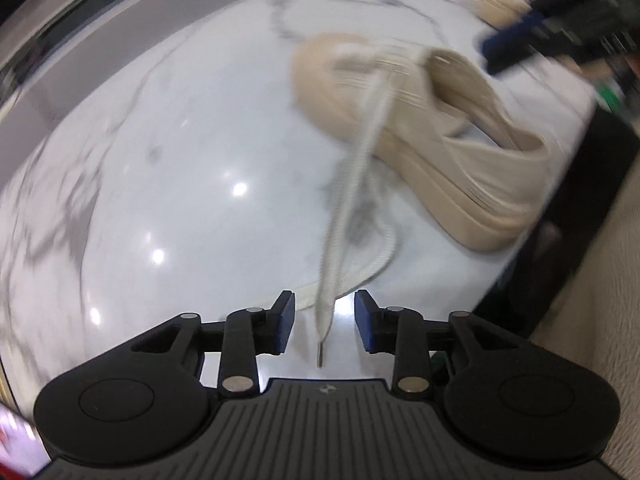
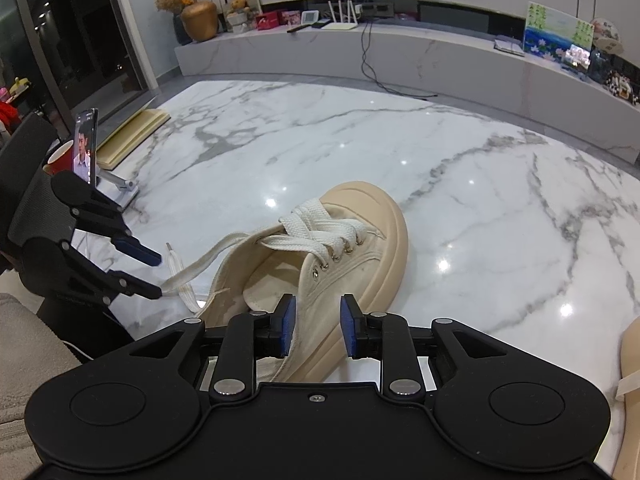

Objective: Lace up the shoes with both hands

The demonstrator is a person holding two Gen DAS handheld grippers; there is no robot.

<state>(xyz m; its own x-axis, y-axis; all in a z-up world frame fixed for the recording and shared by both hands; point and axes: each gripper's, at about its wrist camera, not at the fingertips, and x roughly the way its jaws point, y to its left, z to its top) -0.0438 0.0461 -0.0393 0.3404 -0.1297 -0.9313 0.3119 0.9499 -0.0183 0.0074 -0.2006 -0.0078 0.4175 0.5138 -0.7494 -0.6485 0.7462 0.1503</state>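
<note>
A beige canvas shoe (image 2: 360, 216) lies on the white marble table (image 2: 460, 152), toe pointing away. Its white flat lace (image 2: 316, 232) crosses the lower eyelets, and one free end (image 2: 178, 276) trails off to the left. My left gripper (image 2: 159, 275) is open at that end, and the lace tip (image 1: 320, 354) sits loose between its fingers, not pinched. My right gripper (image 2: 318, 320) is open just above the shoe's side near the heel opening, holding nothing. The left wrist view is motion-blurred; it shows the shoe (image 1: 432, 132), my left gripper (image 1: 325, 320) and my right gripper (image 1: 516, 44) beyond.
A second beige shoe (image 2: 630, 364) lies at the right table edge. At the left stand a phone on a holder (image 2: 85, 148), a red cup (image 2: 60, 160) and an open notebook (image 2: 132, 132). Grey fabric (image 2: 24, 344) lies at the near left.
</note>
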